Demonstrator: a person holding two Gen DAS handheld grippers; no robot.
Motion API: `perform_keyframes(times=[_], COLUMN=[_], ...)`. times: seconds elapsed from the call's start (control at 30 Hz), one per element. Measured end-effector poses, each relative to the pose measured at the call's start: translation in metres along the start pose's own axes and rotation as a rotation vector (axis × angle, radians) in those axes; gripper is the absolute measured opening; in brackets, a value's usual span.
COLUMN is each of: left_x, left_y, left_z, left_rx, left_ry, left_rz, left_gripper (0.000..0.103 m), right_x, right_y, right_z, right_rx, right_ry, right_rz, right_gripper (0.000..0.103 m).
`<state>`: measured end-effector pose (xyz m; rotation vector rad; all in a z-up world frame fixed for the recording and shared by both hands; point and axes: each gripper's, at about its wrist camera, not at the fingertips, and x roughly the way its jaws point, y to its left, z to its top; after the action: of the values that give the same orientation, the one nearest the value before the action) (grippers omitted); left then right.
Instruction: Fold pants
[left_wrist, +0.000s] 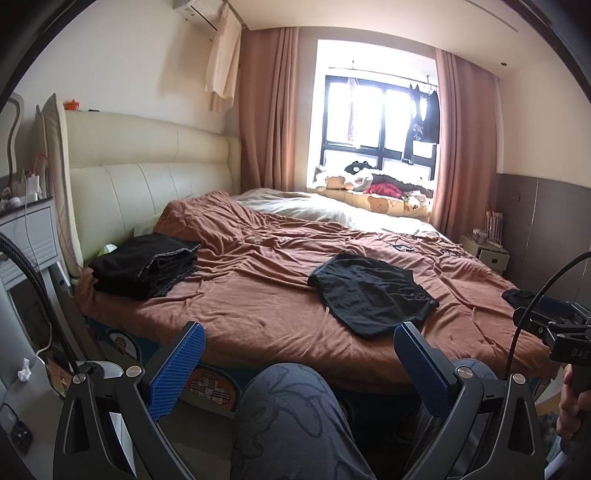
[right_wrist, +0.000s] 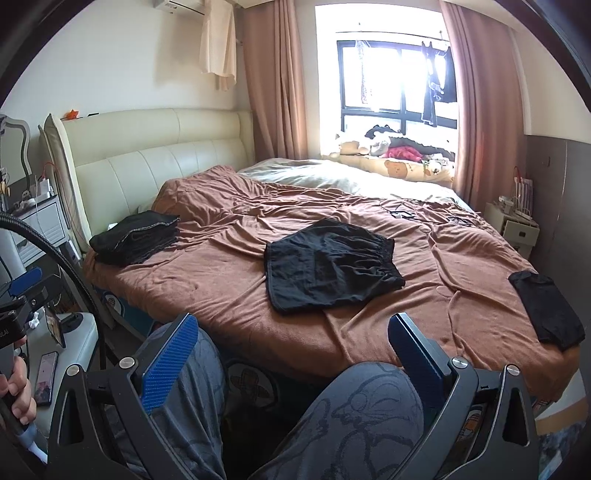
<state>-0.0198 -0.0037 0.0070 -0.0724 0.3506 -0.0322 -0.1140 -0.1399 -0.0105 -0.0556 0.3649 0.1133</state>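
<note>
A pair of black pants (left_wrist: 373, 291) lies loosely flat on the brown bedspread (left_wrist: 258, 295) near the front edge of the bed; it also shows in the right wrist view (right_wrist: 332, 266). My left gripper (left_wrist: 299, 332) is open and empty, held back from the bed above the person's knee. My right gripper (right_wrist: 293, 325) is open and empty too, short of the bed edge, with the pants ahead of it.
A stack of folded black clothes (left_wrist: 144, 266) sits at the bed's left near the headboard (left_wrist: 147, 177). Another black garment (right_wrist: 546, 310) lies at the bed's right edge. Nightstands (left_wrist: 29, 236) stand either side. The person's knees (right_wrist: 369, 417) are below the grippers.
</note>
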Motion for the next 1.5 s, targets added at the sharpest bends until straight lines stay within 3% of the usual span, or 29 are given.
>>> perform_keyframes(times=[1.5], left_x=[0.016], left_y=[0.008], left_z=[0.003], left_rx=[-0.031], left_ry=[0.018], left_rz=[-0.010], left_gripper=[0.103], right_x=[0.014], right_y=[-0.007], right_z=[0.003], right_rx=[0.013], right_ry=[0.016], right_rz=[-0.010], right_gripper=[0.103])
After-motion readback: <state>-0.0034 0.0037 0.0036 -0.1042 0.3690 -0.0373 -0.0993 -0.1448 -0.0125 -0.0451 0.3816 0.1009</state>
